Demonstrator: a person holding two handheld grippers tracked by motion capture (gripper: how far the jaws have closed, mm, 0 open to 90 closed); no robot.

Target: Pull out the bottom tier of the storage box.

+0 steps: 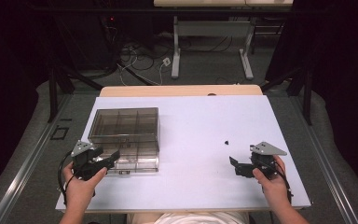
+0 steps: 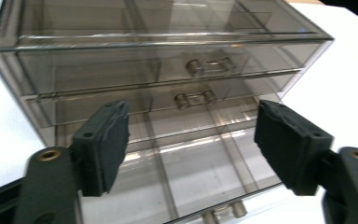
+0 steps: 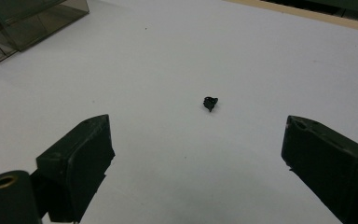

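Clear drawer box before left gripper, small black part near right gripper

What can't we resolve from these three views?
- Small black part: too small in the high view and right gripper view to tell what it is.
- Drawer box: smoked walls and glare in the left gripper view leave any contents unreadable.
- Lowest drawer's handle: cut off by the bottom edge of the left gripper view.
- Left gripper: the high view doesn't settle whether it touches the box.
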